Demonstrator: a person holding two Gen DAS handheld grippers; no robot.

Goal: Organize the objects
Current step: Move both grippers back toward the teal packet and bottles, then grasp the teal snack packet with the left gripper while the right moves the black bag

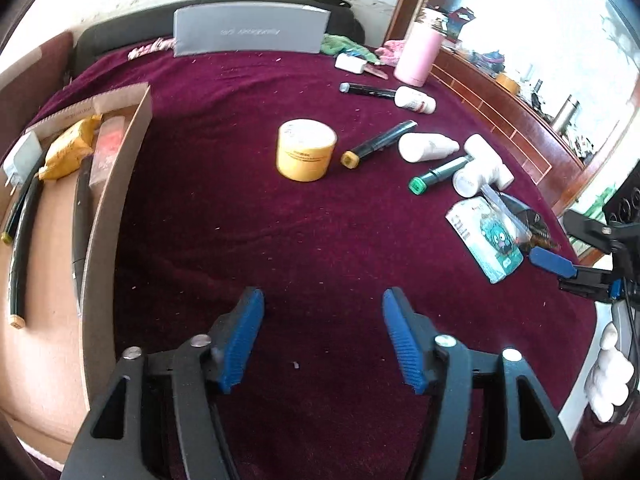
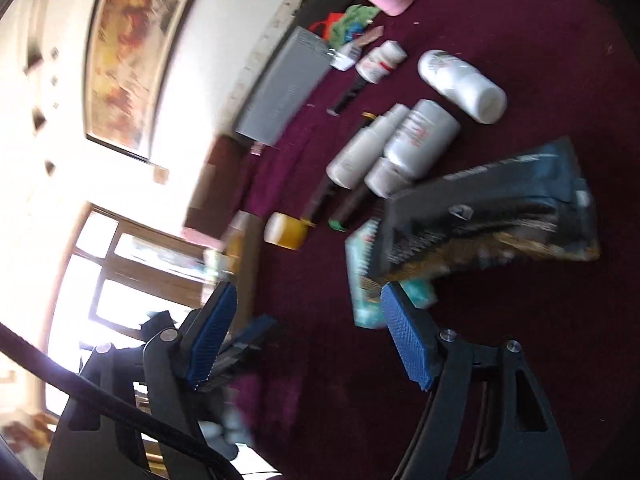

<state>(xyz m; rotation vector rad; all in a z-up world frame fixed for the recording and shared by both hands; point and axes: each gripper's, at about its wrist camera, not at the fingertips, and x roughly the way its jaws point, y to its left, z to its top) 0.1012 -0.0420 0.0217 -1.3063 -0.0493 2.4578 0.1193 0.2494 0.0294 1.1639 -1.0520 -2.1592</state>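
Scattered toiletries and markers lie across the maroon cloth (image 1: 248, 208) as I work both grippers from afar. At far left, the cardboard box (image 1: 120, 184) holds a white charger (image 1: 20, 156), a yellow packet (image 1: 68, 148) and black markers. My left gripper (image 1: 322, 340) hangs over bare cloth, jaws spread, nothing between them. Past it stands a yellow jar (image 1: 306, 150), then a yellow-capped marker (image 1: 378, 143), white bottles (image 1: 428, 147) and a green-capped marker (image 1: 438, 174). Near the right edge a teal tissue pack (image 1: 486, 240) lies under a clear bag of dark items (image 1: 528, 220). My right gripper (image 2: 308, 336), seen blurred in its own camera, is also spread and empty, just short of that pack. A pink flask (image 1: 418, 54) stands behind.
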